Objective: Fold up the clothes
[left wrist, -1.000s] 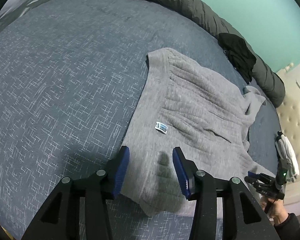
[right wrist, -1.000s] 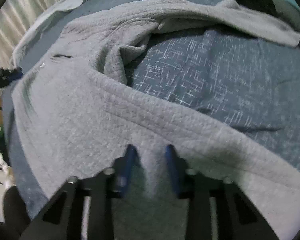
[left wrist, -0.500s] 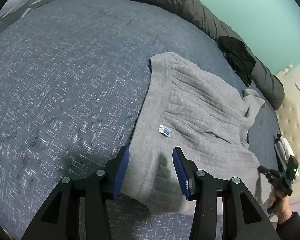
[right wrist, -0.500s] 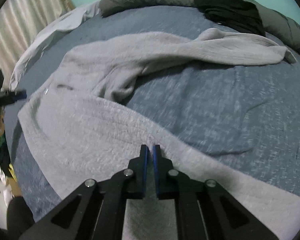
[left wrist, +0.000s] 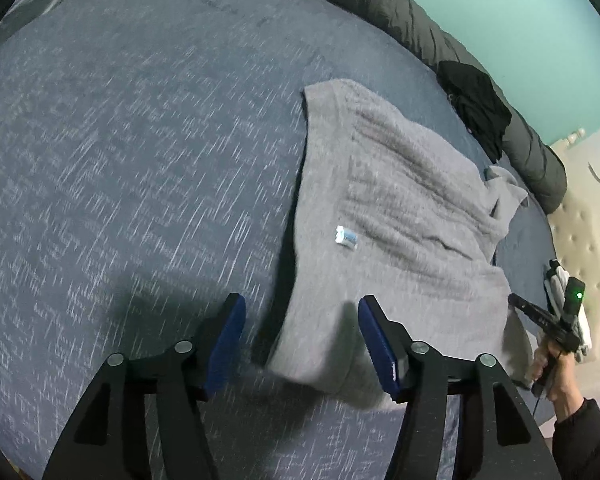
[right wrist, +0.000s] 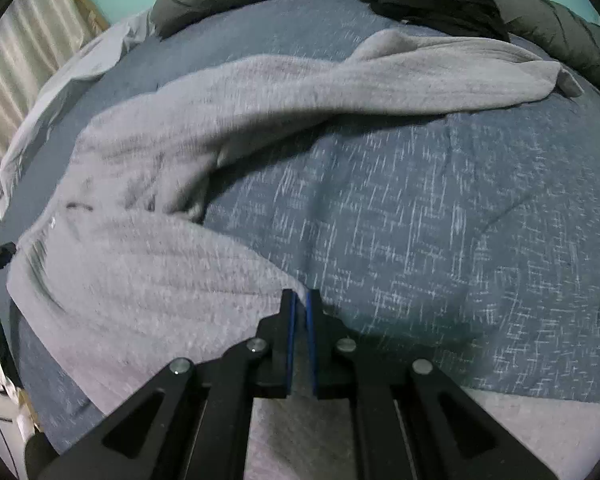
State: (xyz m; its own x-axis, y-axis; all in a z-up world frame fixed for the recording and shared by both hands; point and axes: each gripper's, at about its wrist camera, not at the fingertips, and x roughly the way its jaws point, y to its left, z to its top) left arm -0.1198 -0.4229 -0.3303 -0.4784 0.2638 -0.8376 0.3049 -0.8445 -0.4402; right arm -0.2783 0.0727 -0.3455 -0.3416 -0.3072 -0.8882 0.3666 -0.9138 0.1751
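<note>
A grey knitted sweater [left wrist: 400, 224] lies spread on a blue patterned bed cover, a small white-blue label [left wrist: 346, 237] on its upper face. My left gripper [left wrist: 300, 312] hangs open just above the sweater's near corner, nothing between its blue pads. In the right wrist view the same grey sweater [right wrist: 148, 264] stretches away to the left, one sleeve [right wrist: 440, 76] lying across the far side. My right gripper [right wrist: 300, 304] is shut on the sweater's near sleeve, which runs under the fingers and out to the lower right. That right gripper [left wrist: 540, 320] also shows at the far right of the left wrist view, held in a hand.
A rolled dark grey duvet [left wrist: 380, 4] runs along the bed's far edge with a black garment [left wrist: 476, 108] lying on it. A turquoise wall stands behind. A padded cream headboard [left wrist: 592, 240] is at the right. Curtains [right wrist: 24, 64] hang at the left in the right wrist view.
My right gripper closed on the sweater's sleeve and has pulled back and up with it, drawing the cloth taut. My left gripper stays open and has drifted back toward the sweater's corner.
</note>
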